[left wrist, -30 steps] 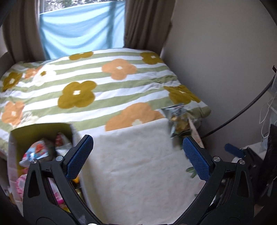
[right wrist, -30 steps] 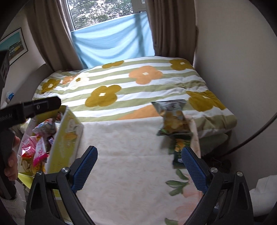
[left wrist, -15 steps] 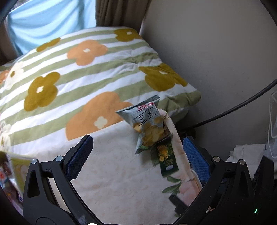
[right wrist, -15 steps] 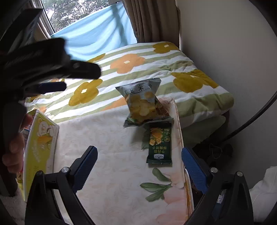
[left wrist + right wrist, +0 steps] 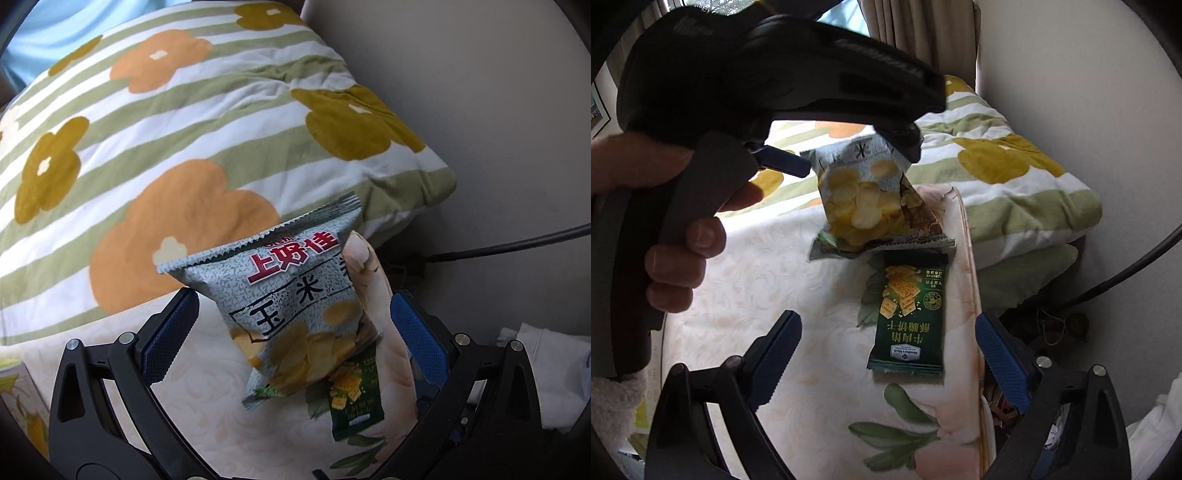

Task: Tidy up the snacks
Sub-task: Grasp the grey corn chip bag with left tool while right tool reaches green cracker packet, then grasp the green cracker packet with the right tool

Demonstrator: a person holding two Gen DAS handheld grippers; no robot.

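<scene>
Foil: grey chip bag (image 5: pixel 295 306) leans on the quilt (image 5: pixel 207 122), its lower edge over the green cracker pack (image 5: pixel 908 314), both near the right edge of the cream sheet (image 5: pixel 768 273).
Left gripper (image 5: pixel 291 332): jaws apart, straddling the chip bag, pads not yet touching.
Right gripper (image 5: pixel 886 354): jaws wide but closing, either side of the cracker pack, nothing pinched.
Risk, bag: puffy and slick; a squeeze could crush chips or squirt it out.
Risk, pack: flat; pads may snag the sheet or nudge it off the edge.
Risk, crowding: grippers work close together and could collide.
</scene>
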